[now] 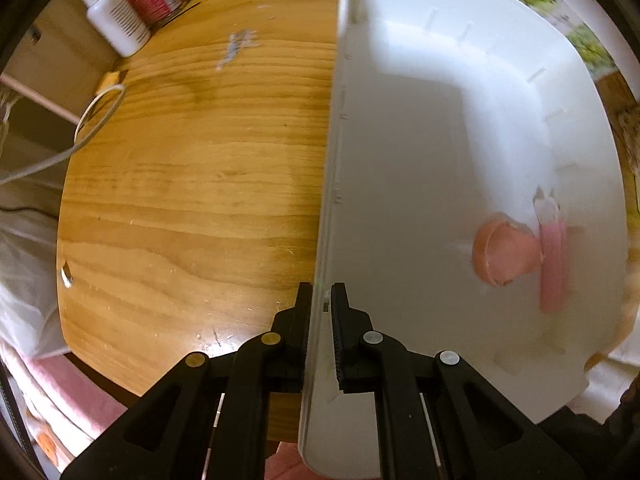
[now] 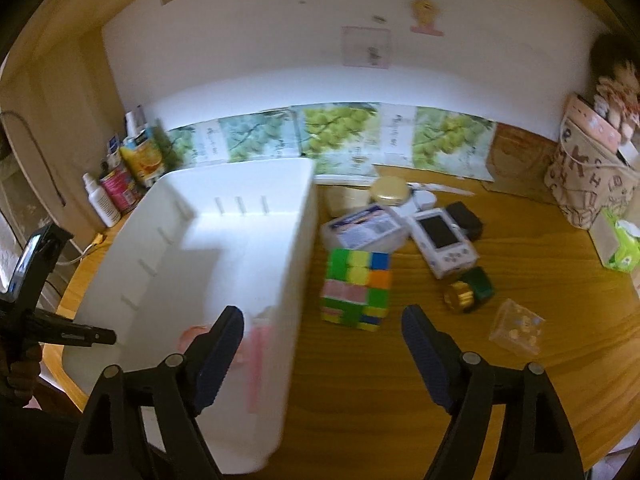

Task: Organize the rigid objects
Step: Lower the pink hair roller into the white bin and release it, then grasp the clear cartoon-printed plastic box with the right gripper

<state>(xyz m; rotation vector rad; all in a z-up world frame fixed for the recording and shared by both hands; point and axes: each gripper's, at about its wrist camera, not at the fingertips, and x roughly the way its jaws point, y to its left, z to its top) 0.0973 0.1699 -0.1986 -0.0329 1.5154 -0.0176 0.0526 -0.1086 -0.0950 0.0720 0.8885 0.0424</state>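
Observation:
My left gripper (image 1: 322,300) is shut on the left wall of a white plastic bin (image 1: 420,160), its jaws pinching the rim. A pink object (image 1: 516,252) lies inside the bin. In the right wrist view the bin (image 2: 192,264) stands on the wooden table at the left, and the left gripper (image 2: 100,336) reaches its left wall. My right gripper (image 2: 322,344) is open and empty above the table, beside the bin's right wall. A colourful puzzle cube (image 2: 356,288) lies just beyond it.
Right of the cube lie a white handheld console (image 2: 442,240), a blue-labelled box (image 2: 366,226), a gold-lidded jar (image 2: 388,192), a gold-and-green object (image 2: 468,290) and a clear small box (image 2: 516,330). A white bottle (image 1: 114,16) and cans (image 2: 132,176) stand at the back left.

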